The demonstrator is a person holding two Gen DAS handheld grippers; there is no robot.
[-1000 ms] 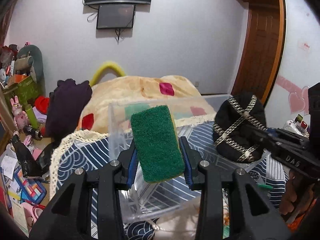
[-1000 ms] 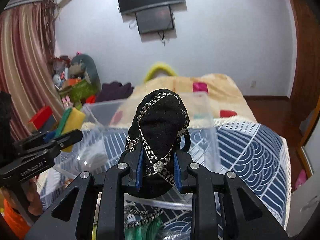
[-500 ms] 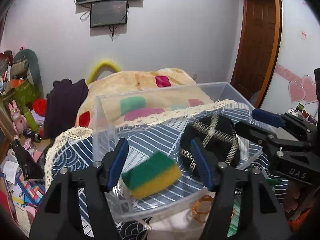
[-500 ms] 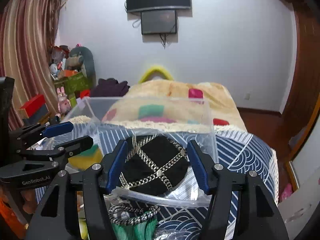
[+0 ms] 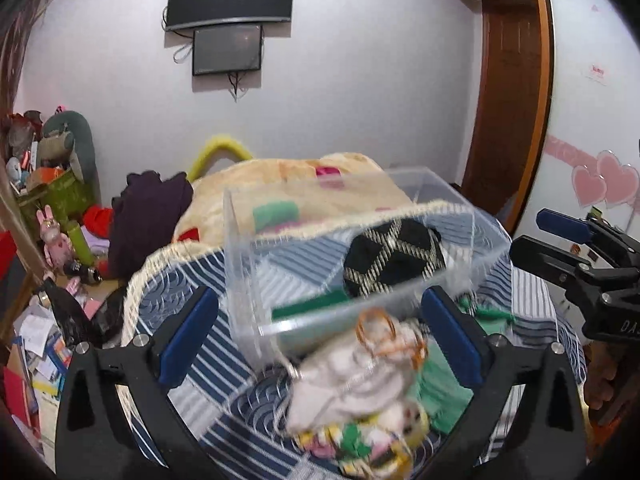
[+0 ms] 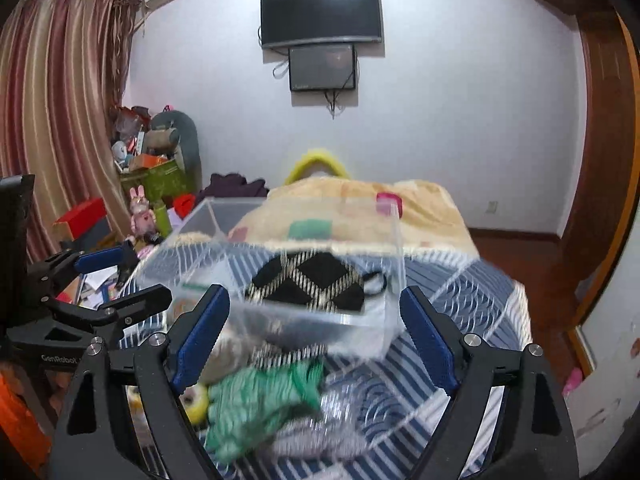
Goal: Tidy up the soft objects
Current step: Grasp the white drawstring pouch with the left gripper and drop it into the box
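Since the earlier frames I have released both items and pulled back: the left claw [image 5: 320, 340] and right claw [image 6: 316, 340] are spread wide and empty. The black chain-patterned pouch [image 6: 310, 284] and green sponge [image 5: 308, 306] lie inside the clear bin [image 5: 248, 264]. Both claws hover over the remaining pile, white plush [image 5: 352, 384] and green cloth [image 6: 260, 404], presumably for the next pick

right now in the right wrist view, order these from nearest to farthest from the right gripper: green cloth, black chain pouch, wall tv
From the right gripper:
1. green cloth, on the striped cover just below and between the open fingers.
2. black chain pouch, ahead, inside the clear bin.
3. wall tv, high on the far wall.
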